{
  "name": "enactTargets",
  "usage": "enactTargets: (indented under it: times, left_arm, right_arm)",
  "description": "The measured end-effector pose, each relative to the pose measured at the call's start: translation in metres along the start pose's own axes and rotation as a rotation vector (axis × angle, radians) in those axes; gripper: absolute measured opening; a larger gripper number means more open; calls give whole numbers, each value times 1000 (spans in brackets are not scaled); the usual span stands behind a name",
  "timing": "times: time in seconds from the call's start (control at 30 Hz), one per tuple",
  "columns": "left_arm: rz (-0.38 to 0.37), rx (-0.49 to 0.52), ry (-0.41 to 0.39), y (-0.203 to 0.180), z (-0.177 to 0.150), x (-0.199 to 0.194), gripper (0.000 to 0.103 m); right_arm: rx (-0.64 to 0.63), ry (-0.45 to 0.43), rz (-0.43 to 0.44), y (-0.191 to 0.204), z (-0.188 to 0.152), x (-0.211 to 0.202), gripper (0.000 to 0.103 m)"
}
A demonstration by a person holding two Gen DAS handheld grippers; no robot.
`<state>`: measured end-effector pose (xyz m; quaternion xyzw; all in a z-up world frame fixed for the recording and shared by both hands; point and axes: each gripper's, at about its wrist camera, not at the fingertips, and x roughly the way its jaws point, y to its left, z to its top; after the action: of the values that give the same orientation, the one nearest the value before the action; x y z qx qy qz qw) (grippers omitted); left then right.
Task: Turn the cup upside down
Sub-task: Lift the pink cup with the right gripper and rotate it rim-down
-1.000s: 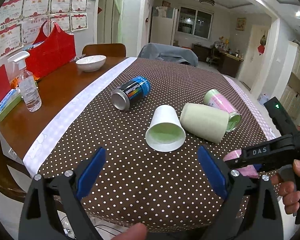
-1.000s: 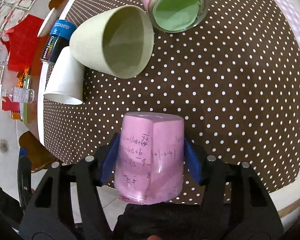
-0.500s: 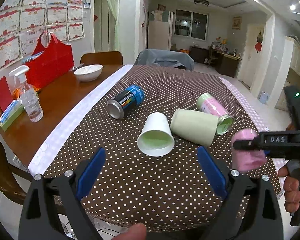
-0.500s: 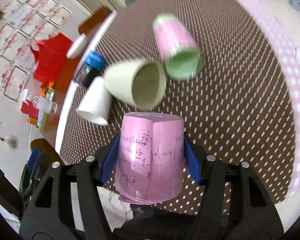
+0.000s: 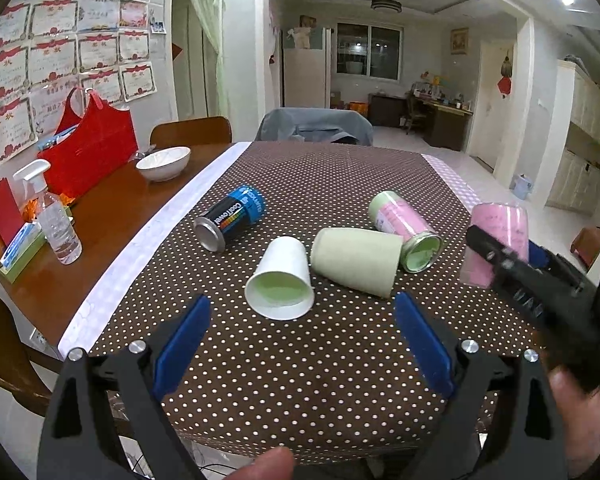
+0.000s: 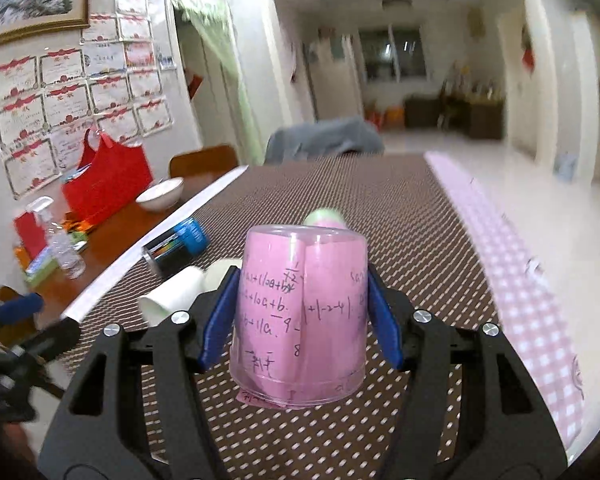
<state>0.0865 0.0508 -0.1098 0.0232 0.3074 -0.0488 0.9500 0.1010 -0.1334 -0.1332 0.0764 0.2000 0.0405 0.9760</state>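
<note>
Fingers of our right gripper clamp the pink cup by its sides, held in the air above the dotted surface, closed end up and forward. Our left gripper hangs level with fingers spread, holding nothing, facing the white cup.

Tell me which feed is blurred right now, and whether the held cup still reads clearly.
Right wrist view: room and dotted tablecloth smeared by motion, yet the clear plastic cup with pink paper lining in the right hand-held gripper stays sharp. Left wrist view: crisp, only fisheye bending.
</note>
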Motion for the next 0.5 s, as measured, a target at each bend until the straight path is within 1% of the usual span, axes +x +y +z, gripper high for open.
enactTargets:
  times: [0.07, 0.23, 0.37, 0.5]
  left_arm:
    - [-1, 10, 3, -4, 0, 1, 92]
    - [-1, 35, 13, -17, -3, 2, 92]
    - [-4, 51, 28, -26, -6, 4, 92]
    - [-11, 66, 42, -34, -10, 5, 92]
  right_arm:
    - [-33, -35, -36, 3, -12, 3, 60]
    - [-79, -53, -97, 4, -34, 12, 60]
    - [-102, -31, -126, 2, -48, 18, 60]
    - [-111, 14, -138, 0, -56, 26, 60]
